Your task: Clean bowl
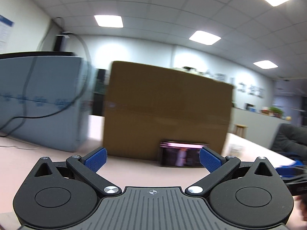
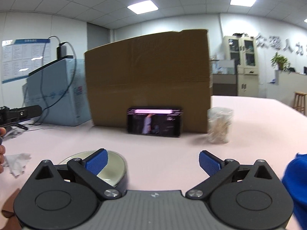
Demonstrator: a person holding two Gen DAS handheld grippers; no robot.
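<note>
A shallow metal bowl [image 2: 113, 167] sits on the pale pink table [image 2: 163, 149], low in the right wrist view, partly hidden behind my right gripper's left finger. My right gripper [image 2: 152, 162] is open and empty, just above and right of the bowl. A crumpled white tissue [image 2: 17, 162] lies on the table left of the bowl. My left gripper [image 1: 152, 158] is open and empty, raised above the table and facing a cardboard box; the bowl does not show in its view. The left gripper also shows at the left edge of the right wrist view [image 2: 21, 113].
A big cardboard box [image 2: 147, 80] stands at the back with a phone [image 2: 154, 122] playing video leaning on it. A clear plastic cup [image 2: 219, 125] of pale sticks stands right of the phone. A light blue box [image 2: 55, 94] with cables stands left.
</note>
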